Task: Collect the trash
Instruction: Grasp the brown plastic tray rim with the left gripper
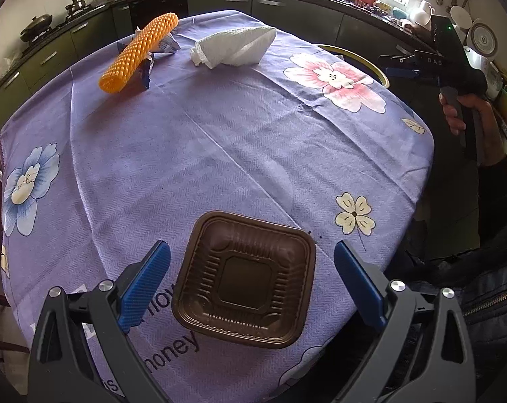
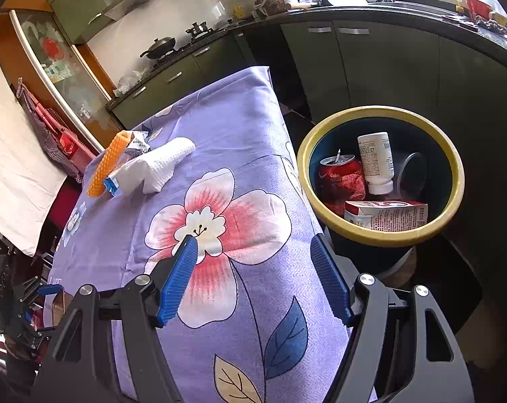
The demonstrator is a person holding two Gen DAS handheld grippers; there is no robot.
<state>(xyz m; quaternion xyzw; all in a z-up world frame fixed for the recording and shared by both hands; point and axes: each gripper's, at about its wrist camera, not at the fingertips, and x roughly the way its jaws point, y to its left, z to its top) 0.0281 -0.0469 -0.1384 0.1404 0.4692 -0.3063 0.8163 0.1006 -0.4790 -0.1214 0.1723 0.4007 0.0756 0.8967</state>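
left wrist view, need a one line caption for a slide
Open left claw poised around a brown plastic tray on the floral tablecloth, foam net and tissue beyond.

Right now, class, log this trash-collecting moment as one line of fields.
left tongs: open, astride brown plastic tray | right tongs: open, empty | bin: holds crushed red can, white bottle

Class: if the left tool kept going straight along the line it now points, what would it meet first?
Most likely the brown tray, which lies between the open left tool's fingers on the tablecloth; depth is uncertain.
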